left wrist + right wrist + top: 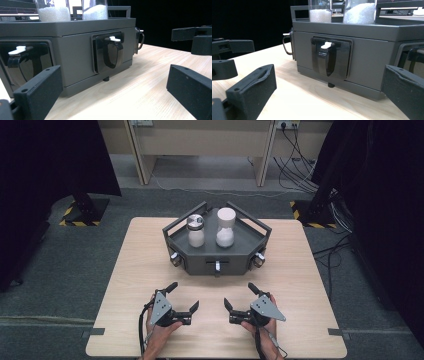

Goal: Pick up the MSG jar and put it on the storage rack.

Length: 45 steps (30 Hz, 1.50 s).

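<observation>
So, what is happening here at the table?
A person holds the left gripper and the right gripper, both open and empty, on the wooden table. In front of them stands a grey tray with handles on its sides. On it stand a shaker and a taller jar, both holding white grains. Nothing is grasped yet.

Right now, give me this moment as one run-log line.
left gripper: open, empty | right gripper: open, empty | both near table's front edge | grey tray: two jars of white granules upright on top
</observation>
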Each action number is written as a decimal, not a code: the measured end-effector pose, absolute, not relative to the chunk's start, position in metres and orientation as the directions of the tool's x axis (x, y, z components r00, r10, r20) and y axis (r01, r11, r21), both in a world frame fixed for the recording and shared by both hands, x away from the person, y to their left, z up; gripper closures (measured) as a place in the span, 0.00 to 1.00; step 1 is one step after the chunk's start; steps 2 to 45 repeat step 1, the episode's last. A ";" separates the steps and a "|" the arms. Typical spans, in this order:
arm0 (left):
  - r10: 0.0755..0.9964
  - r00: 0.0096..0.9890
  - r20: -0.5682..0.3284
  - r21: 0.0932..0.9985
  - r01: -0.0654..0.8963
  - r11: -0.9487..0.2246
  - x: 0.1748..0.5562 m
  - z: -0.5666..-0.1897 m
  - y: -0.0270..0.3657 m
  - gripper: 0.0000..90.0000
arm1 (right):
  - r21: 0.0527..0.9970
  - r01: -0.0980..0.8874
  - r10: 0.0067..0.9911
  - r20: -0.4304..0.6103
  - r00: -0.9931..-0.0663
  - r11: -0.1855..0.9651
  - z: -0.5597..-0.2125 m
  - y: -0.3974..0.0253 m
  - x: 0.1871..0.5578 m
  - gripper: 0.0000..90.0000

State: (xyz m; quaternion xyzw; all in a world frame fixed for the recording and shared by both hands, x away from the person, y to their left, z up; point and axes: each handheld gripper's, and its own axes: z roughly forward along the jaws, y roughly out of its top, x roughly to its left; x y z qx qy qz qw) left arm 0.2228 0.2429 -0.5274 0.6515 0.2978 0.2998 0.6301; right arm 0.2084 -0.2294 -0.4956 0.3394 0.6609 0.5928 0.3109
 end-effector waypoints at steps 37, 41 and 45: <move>0.766 0.643 0.015 1.000 0.011 -0.028 0.223 -0.527 0.243 0.00 | 0.995 0.080 0.817 -0.008 -0.576 0.066 -0.495 -0.229 0.208 0.00; 0.766 0.643 0.015 1.000 0.011 -0.028 0.223 -0.527 0.243 0.00 | 0.995 0.080 0.817 -0.008 -0.576 0.066 -0.495 -0.229 0.208 0.00; 0.766 0.643 0.015 1.000 0.011 -0.028 0.223 -0.527 0.243 0.00 | 0.995 0.080 0.817 -0.008 -0.576 0.066 -0.495 -0.229 0.208 0.00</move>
